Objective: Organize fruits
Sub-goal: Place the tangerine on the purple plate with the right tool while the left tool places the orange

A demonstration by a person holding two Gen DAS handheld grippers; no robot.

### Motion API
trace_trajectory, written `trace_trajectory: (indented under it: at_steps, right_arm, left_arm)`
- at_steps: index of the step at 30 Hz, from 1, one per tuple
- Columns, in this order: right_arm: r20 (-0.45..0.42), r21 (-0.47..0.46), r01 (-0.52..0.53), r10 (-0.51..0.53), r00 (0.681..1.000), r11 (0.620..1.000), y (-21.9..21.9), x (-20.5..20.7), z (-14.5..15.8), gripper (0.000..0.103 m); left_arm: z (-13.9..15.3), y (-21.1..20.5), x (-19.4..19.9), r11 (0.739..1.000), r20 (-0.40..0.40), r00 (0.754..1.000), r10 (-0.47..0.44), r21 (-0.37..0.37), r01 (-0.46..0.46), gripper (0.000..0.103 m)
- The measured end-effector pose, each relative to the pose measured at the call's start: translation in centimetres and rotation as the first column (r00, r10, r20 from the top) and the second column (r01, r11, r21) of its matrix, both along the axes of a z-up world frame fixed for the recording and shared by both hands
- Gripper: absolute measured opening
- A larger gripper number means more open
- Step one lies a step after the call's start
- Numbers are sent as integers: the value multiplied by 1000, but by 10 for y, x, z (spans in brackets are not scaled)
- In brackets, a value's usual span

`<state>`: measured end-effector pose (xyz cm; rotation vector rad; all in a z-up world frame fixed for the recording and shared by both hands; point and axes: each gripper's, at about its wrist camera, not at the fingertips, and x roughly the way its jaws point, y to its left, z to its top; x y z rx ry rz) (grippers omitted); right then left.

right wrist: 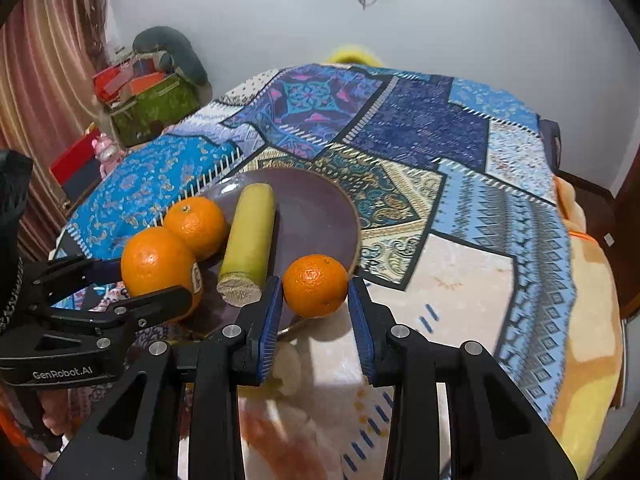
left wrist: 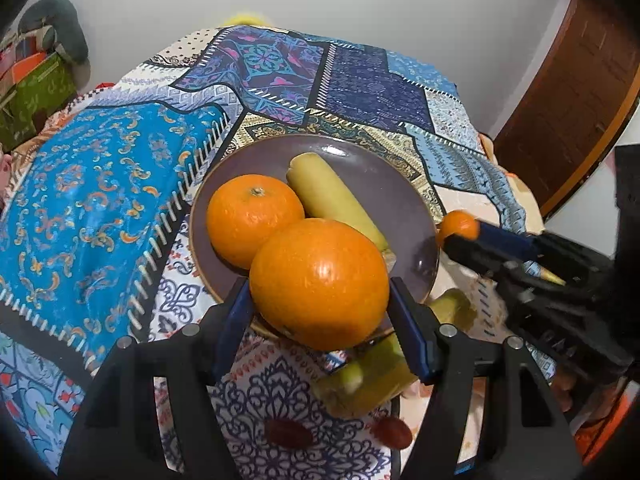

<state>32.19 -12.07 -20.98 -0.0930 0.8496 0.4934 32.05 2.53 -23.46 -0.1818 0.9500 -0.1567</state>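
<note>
A purple plate (left wrist: 404,204) (right wrist: 320,216) lies on the patterned cloth. On it are an orange (left wrist: 254,218) (right wrist: 196,226) and a yellow-green cane piece (left wrist: 332,196) (right wrist: 250,240). My left gripper (left wrist: 320,292) (right wrist: 160,292) is shut on a large orange (left wrist: 320,284) (right wrist: 158,266) and holds it over the plate's near edge. My right gripper (right wrist: 316,292) (left wrist: 452,236) is shut on a small orange (right wrist: 316,286) (left wrist: 460,226) at the plate's right rim.
Two more cane pieces (left wrist: 368,376) and two dark red dates (left wrist: 290,432) lie on the cloth near me. Boxes (right wrist: 152,100) stand off the table at the left. A wooden door (left wrist: 572,92) is at the right.
</note>
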Motion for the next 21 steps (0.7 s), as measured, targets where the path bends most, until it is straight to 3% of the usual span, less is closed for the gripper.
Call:
trace_trajectory:
  at_steps: [13,17,21]
  right_arm:
    - [-50,-28,-38,37,998,999,14,15,-15,32]
    - [-52,-40,-42,40,998,998,16,16,-15,32]
    - [-42,-41,-33,31,999,999,13,12,-11,46]
  left_arm:
    - [-9,0,18,1000,-15,1000,4,3,-4,68]
    - [-3,-4,13,998,-2,1000,-3,59,3,68]
    - [8,-1,3,998,27,1000,-2,67,0,68]
